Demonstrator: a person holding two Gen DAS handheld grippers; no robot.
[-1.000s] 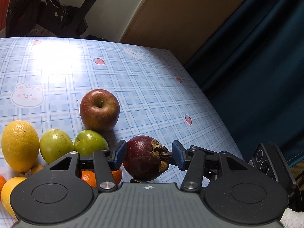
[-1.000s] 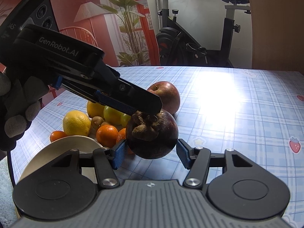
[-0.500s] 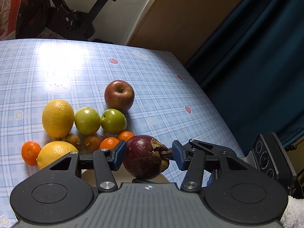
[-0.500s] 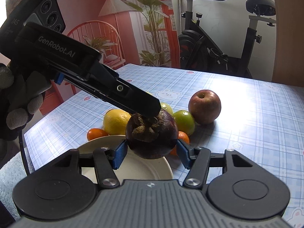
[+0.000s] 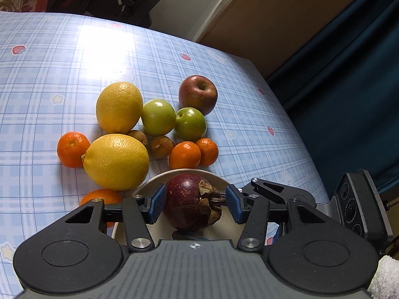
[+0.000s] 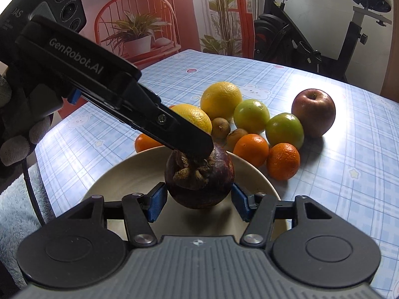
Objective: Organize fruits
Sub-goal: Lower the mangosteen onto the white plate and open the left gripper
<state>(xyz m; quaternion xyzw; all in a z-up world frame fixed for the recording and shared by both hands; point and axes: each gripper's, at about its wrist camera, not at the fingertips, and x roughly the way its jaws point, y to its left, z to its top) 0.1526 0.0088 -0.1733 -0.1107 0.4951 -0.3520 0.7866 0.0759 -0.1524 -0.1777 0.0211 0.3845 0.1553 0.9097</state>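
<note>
A dark purple mangosteen (image 5: 192, 203) sits between the blue pads of both grippers, over a cream plate (image 6: 124, 184). My left gripper (image 5: 194, 205) is shut on it; its left pad touches the fruit and its right pad meets the dried calyx. It shows in the right wrist view as a black finger (image 6: 179, 137) pressing on the fruit's top (image 6: 199, 177). My right gripper (image 6: 198, 200) has its pads on either side of the fruit with small gaps. The plate rim also shows in the left wrist view (image 5: 184, 173).
Loose fruit lies on the blue checked tablecloth (image 5: 62, 69) beyond the plate: two lemons (image 5: 117, 160), two green apples (image 5: 158, 117), a red apple (image 5: 198, 93), several tangerines (image 5: 184, 154), small brown fruits (image 5: 160, 147). The table edge (image 5: 294, 127) runs right. An exercise bike (image 6: 324, 37) stands behind.
Both grippers have carried the mangosteen back from beside the red apple to above the plate. The fruit pile now lies farther off.
</note>
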